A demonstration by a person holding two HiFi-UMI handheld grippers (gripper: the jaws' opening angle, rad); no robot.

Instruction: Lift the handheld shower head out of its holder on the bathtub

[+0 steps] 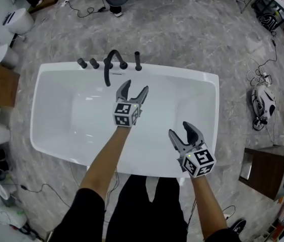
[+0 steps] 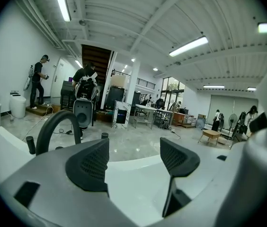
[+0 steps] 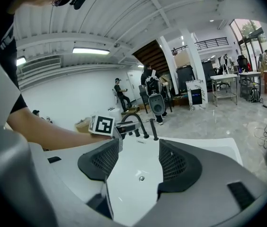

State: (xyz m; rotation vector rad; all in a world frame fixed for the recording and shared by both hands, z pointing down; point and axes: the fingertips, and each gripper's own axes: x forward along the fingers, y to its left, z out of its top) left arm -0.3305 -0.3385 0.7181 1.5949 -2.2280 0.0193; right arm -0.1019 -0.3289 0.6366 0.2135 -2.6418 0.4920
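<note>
On the far rim of the bathtub (image 1: 46,72), the spout (image 1: 111,67) is seen at left, and to its right the handheld shower head (image 1: 138,61) is stood upright in its holder, untouched. The left hand-held gripper (image 1: 133,88) is held spread and empty over the basin, near the shower head but apart from it. It would best be brought on with jaws wide, lined up either side of the dark stem, closed, then raised straight up. The right hand-held gripper (image 1: 181,130) is likewise spread on nothing, by the near rim.
</note>
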